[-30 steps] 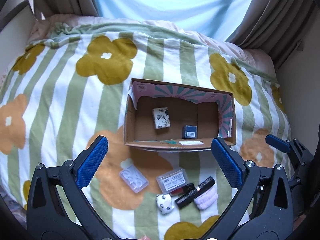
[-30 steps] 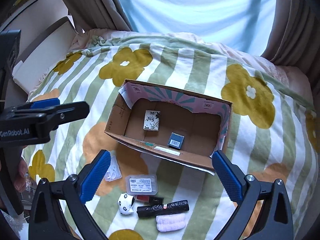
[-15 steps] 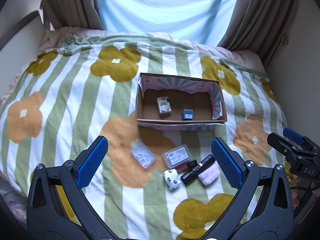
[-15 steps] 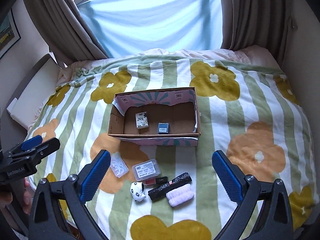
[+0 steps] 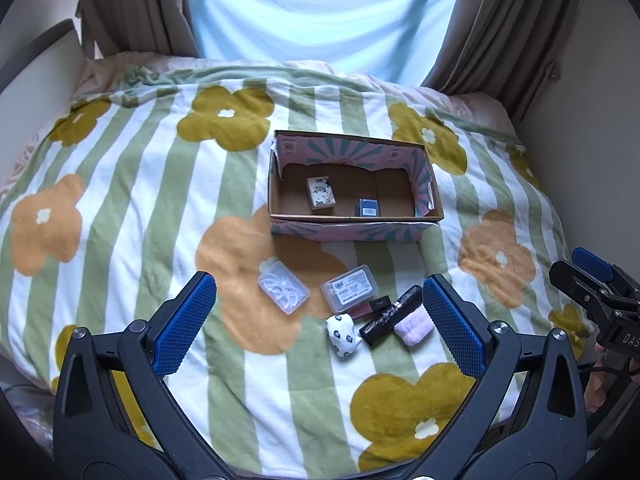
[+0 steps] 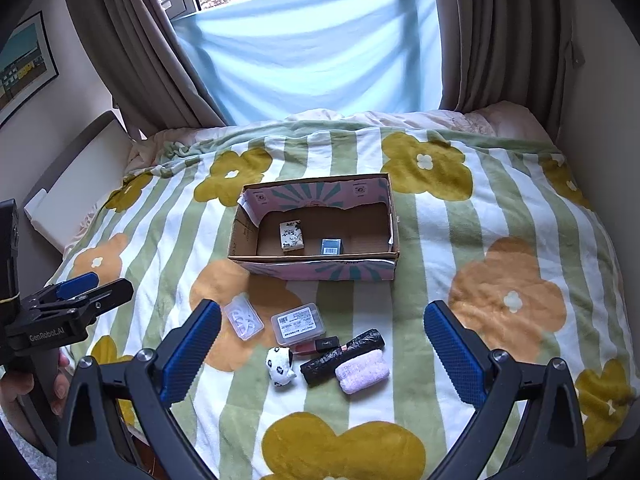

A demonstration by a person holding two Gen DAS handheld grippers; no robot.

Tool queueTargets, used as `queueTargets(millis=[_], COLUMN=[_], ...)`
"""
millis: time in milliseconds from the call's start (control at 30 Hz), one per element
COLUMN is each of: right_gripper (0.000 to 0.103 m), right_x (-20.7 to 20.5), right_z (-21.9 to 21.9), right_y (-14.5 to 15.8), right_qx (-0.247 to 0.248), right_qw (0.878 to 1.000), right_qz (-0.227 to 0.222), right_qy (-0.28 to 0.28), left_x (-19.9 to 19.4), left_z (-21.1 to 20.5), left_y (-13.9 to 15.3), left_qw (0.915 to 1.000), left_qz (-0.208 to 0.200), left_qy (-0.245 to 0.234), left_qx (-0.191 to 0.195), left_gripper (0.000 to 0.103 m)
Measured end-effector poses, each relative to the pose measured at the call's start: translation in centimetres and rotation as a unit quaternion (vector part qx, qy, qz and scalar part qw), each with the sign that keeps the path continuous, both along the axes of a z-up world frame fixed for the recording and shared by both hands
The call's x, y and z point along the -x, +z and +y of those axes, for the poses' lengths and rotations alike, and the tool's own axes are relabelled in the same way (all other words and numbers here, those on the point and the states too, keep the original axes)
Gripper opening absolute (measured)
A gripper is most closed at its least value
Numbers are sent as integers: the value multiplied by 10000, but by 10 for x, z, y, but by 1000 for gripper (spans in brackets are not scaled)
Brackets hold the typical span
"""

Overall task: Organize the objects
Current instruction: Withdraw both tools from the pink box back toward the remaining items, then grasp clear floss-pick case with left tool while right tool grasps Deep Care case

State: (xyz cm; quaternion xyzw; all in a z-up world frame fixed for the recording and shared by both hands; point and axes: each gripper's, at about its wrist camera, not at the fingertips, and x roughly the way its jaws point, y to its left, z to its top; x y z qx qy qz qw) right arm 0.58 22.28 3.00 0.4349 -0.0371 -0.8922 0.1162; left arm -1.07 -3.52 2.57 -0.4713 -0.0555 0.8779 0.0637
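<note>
On the bed [image 5: 120, 184], near edge, six loose items are sitting in a cluster at about 6 o'clock from the cardboard box [image 5: 352, 229], apart from it. Left to right: clear case [image 5: 284, 287] with white pieces, labelled clear case [image 5: 350, 289], spotted white pouch [image 5: 341, 335], small dark box [image 5: 379, 303] with a reddish item half hidden beside it, black roll [image 5: 392, 315], pink cloth roll [image 5: 413, 327]. The last three are touching or nearly so. Box is already holding a patterned small box [image 5: 320, 199] at its 9 o'clock side and a blue small box [image 5: 368, 207] near centre.

Risks, as I'm judging them:
- Bedding is soft, so pressing down on a flat case may be sinking it instead of getting fingers under its edges.
- Black roll and pink cloth roll are packed tight, so a grab may be dragging the neighbour or pinching both.
- Smooth clear cases may be slipping from the pads.
- Box walls are low and torn at the 3 o'clock end, so a bump may be shoving it across the blanket.

Left hand-held gripper [image 5: 319, 322]: jaws spread wide, holding nothing, hovering above the cluster, touching nothing. Right hand-held gripper [image 6: 322, 350]: same, fully spread, empty, clear of the items. Each is showing at the other view's edge.
</note>
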Motion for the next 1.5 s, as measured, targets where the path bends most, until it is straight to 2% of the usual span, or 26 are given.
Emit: queueTargets(millis=[233, 567, 867, 1200, 1367, 1500], right_gripper=[101, 101, 101, 101, 101, 101], right_x=[-5, 9, 48, 90, 102, 110], right_z=[-14, -35, -58, -96, -106, -107], right_y=[-15, -72, -156, -254, -283, -296], right_qx=[-65, -186, -429, -727, -895, -973], right_qw=[9998, 9977, 9929, 9812, 9767, 9741], right_qz=[-59, -362, -726, -1156, -1343, -1478], right_qy=[203, 541, 837, 1362, 1418, 1407], left_x=[3, 18, 52, 83, 91, 97], left_z=[-1, -5, 0, 9, 13, 15], left_y=[-16, -76, -163, -266, -294, -305], left_qw=[9995, 9940, 9811, 9620, 9529, 9493], left_qz=[-83, -328, -504, -622, -638, -630], left_qy=[-284, -970, -1732, -2455, -2728, -2836], left_qx=[54, 396, 703, 1016, 1164, 1196], left_gripper=[103, 103, 103, 102, 102, 101])
